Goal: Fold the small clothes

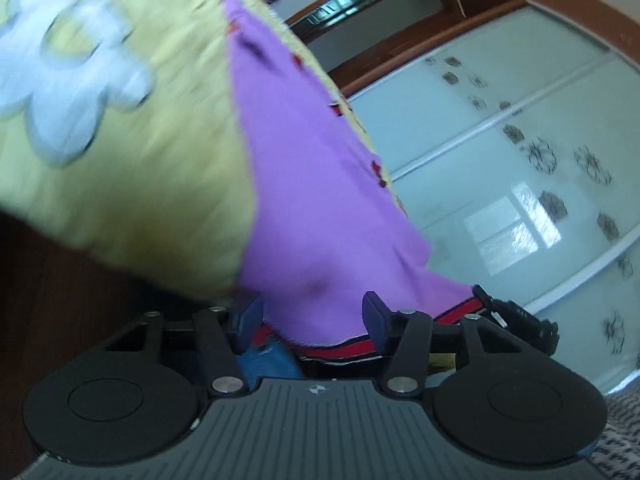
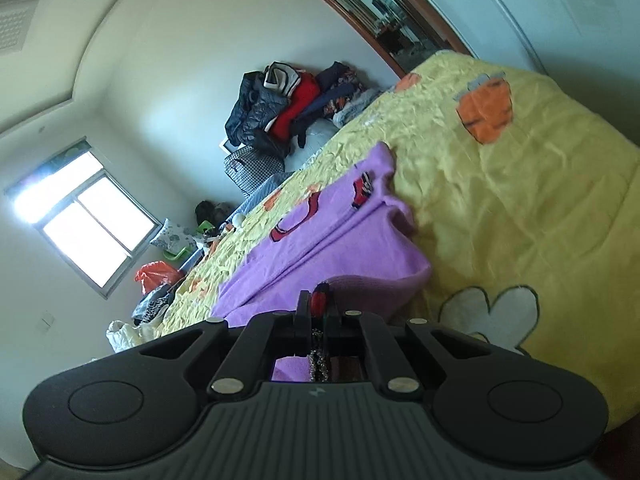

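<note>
Purple garment spread on the yellow quilt, left gripper released with jaws apart around its striped hem, right gripper clenched on that hem at the quilt's near edge, clothes pile beyond the quilt's far end

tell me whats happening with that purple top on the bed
A person with a handheld gripper in each hand is folding a small purple garment on a bed covered by a yellow quilt. The right gripper is shut on the garment's red-striped hem. The left gripper is open, with the purple fabric lying between its fingers but not pinched. The garment lies partly folded lengthwise, so the fold is underway, not finished.
</note>
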### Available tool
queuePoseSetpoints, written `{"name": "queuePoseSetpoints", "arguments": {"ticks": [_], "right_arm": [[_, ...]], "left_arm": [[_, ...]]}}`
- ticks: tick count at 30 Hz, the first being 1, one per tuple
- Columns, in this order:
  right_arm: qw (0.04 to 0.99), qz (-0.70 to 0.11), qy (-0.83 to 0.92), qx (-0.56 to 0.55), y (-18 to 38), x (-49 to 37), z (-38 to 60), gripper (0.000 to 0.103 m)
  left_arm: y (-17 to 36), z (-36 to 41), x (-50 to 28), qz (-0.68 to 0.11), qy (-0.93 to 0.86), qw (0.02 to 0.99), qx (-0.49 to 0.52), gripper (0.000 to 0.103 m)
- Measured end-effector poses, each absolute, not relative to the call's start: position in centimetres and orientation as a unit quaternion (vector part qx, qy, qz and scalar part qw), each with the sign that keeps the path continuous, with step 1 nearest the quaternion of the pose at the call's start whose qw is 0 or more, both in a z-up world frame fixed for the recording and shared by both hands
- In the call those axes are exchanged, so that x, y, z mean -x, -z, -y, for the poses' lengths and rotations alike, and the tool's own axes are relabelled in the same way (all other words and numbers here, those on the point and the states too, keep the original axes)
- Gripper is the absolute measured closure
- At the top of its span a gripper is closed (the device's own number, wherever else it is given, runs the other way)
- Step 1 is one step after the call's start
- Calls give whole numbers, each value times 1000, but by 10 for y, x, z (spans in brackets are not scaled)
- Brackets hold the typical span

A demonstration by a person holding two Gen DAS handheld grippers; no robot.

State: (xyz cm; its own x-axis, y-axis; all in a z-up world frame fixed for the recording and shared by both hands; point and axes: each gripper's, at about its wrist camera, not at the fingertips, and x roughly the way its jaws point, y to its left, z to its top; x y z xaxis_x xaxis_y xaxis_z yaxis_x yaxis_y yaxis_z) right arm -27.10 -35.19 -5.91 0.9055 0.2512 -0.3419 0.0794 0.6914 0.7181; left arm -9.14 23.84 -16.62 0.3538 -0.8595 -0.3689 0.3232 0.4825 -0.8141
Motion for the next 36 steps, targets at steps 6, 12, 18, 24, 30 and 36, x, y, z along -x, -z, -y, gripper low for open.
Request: {"name": "queuePoseSetpoints", "arguments": {"ticks": [6, 12, 18, 24, 30, 36], "right_arm": [[903, -199, -54, -377, 42, 278, 354, 99], [908, -204, -59, -360, 33, 276, 349, 99], [907, -207, -62, -361, 35, 275, 346, 99], [914, -185, -55, -357, 28, 279, 344, 99], [907, -162, -58, -384, 31, 286, 352, 99], [905, -151, -78, -390, 25, 273, 348, 99]], "left_arm": [[184, -223, 77, -395, 404, 779, 271, 49], [186, -206, 78, -375, 466, 760, 255, 52], [191, -200, 90, -386, 504, 732, 248, 98], [186, -211, 92, -381, 497, 724, 289, 100], [162, -250, 92, -331, 495, 709, 378, 101], [145, -255, 80, -303, 495, 700, 417, 101]]}}
